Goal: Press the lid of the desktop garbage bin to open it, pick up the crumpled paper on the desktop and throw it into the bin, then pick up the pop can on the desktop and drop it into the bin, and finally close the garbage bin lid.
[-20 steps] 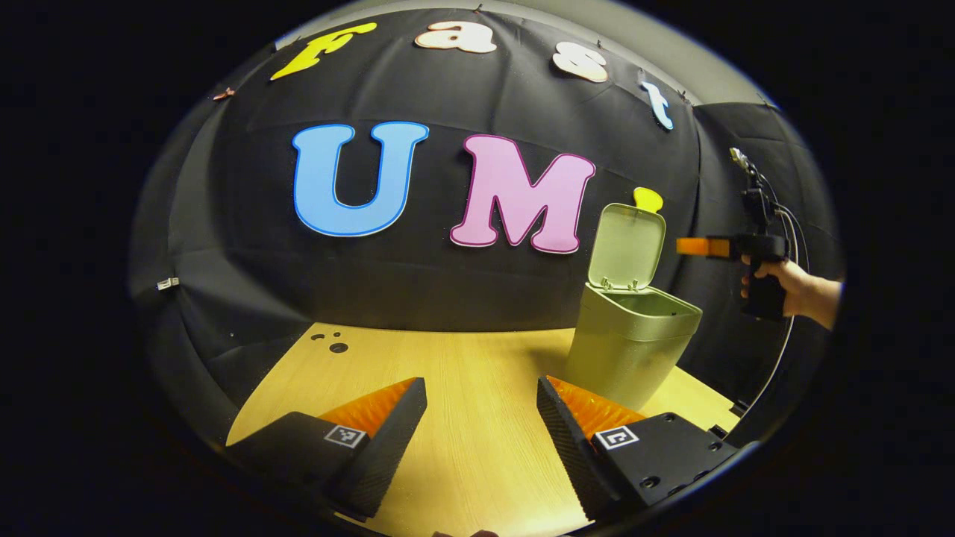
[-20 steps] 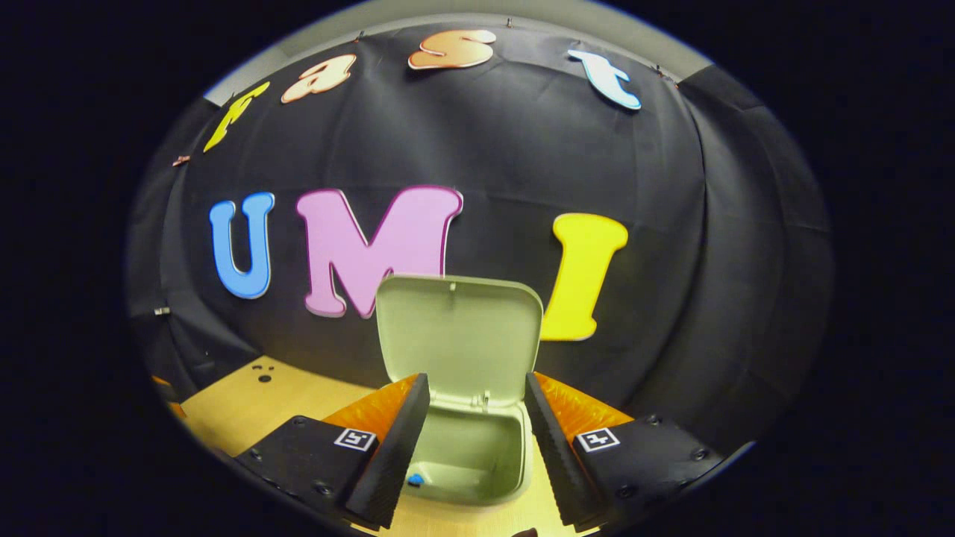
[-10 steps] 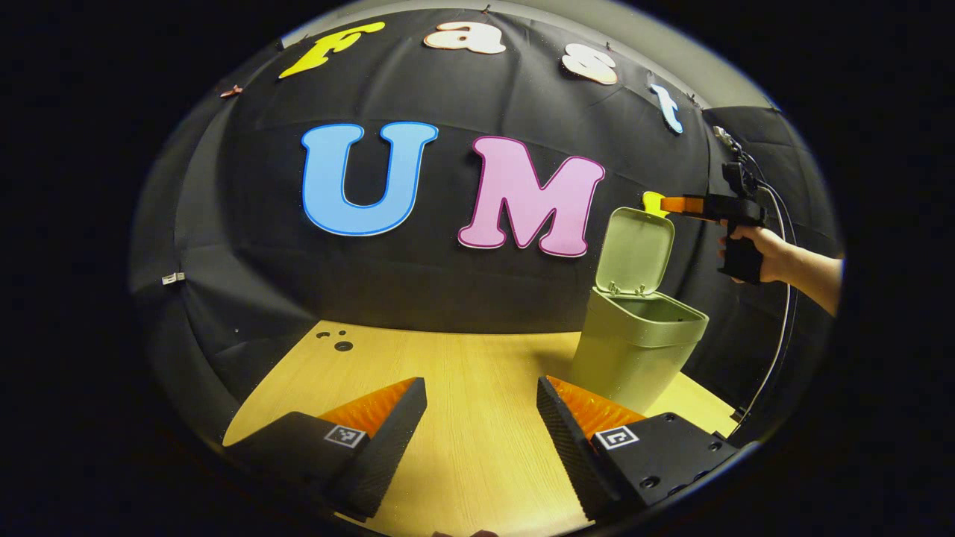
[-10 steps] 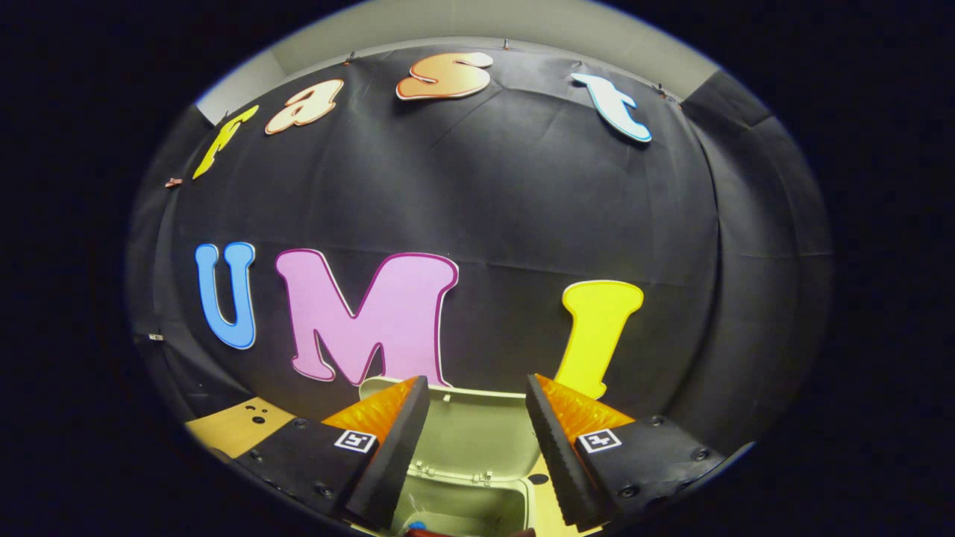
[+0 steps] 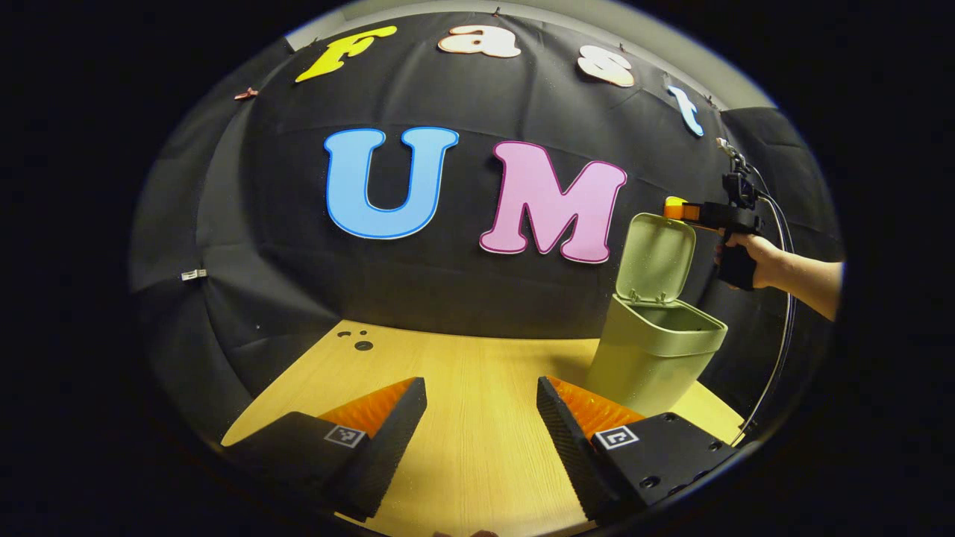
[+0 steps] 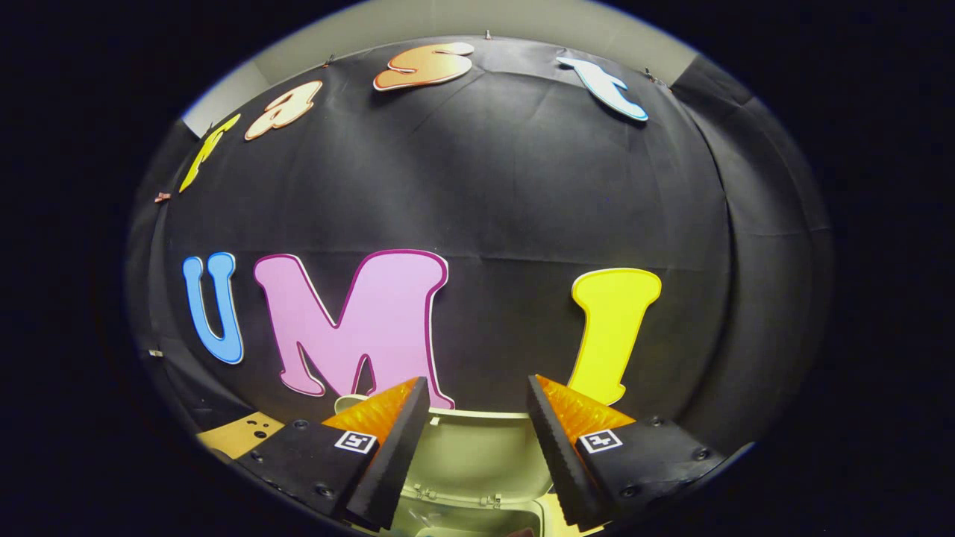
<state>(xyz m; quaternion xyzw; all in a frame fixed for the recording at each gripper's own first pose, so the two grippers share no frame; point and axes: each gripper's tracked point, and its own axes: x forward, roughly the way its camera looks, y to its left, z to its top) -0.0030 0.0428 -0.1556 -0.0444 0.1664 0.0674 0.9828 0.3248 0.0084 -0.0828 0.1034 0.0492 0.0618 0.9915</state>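
lid-closing time, right claw parked at the top of the open lid

nearest in the left gripper view, the left claw (image 5: 481,418) sits spread apart with nothing between its fingers, low over bare wooden surface (image 5: 462,373). no paper ball or can on the stretch of surface i can see, so my guess is both are already binned (there's something small down inside the bin in the right gripper view, too cut off to name).

a bit further out, toward the surface's far right side, stands the green bin (image 5: 655,358), with its lid (image 5: 656,257) propped up nearly vertical on the back hinge.

beyond that, a hand (image 5: 746,250) holds the right claw (image 5: 675,209) right at the lid's top edge, touching or just beside it, can't tell which from here. in the right gripper view, the right claw (image 6: 477,418) is spread wide and empty, and the lid (image 6: 477,447) lies just below its fingers.

so i'd call this the last step. next move as i read it: hook the fingertips behind the top edge and tip the lid forward and down until it's seated, probably with a push to latch it.
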